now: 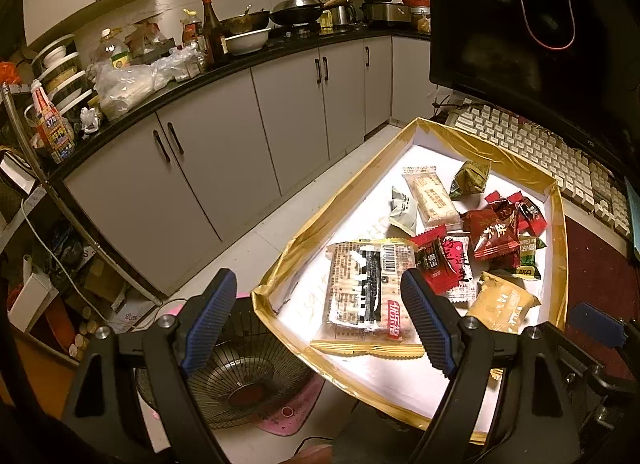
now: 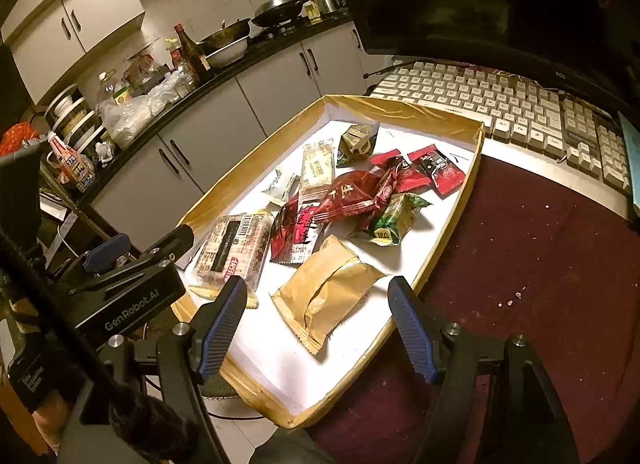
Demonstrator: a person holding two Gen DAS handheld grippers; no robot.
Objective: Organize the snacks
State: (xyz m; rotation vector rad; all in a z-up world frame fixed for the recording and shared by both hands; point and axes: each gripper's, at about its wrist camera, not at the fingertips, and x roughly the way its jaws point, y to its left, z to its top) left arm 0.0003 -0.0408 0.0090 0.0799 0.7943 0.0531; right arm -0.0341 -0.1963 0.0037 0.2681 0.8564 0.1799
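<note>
A shallow white box with gold-taped walls (image 1: 332, 203) (image 2: 448, 236) holds several snack packets. A large clear cracker pack (image 1: 368, 292) (image 2: 236, 252) lies at its near left. Beside it rests a tan packet (image 1: 502, 306) (image 2: 332, 292). Red packets (image 1: 494, 234) (image 2: 352, 199), green ones (image 1: 470, 179) (image 2: 394, 219) and a beige bar (image 1: 430, 195) (image 2: 318, 167) lie further back. My left gripper (image 1: 316, 316) hangs open over the box's near-left rim by the cracker pack. Open as well, my right gripper (image 2: 316, 324) hovers just above the tan packet. Neither holds anything.
A keyboard (image 1: 560, 159) (image 2: 508, 111) and a dark monitor (image 1: 532, 19) stand behind the box on a maroon mat (image 2: 540, 264). A fan heater (image 1: 240, 380) sits on the floor below the left gripper. Grey cabinets (image 1: 224, 167) and a cluttered counter run along the left.
</note>
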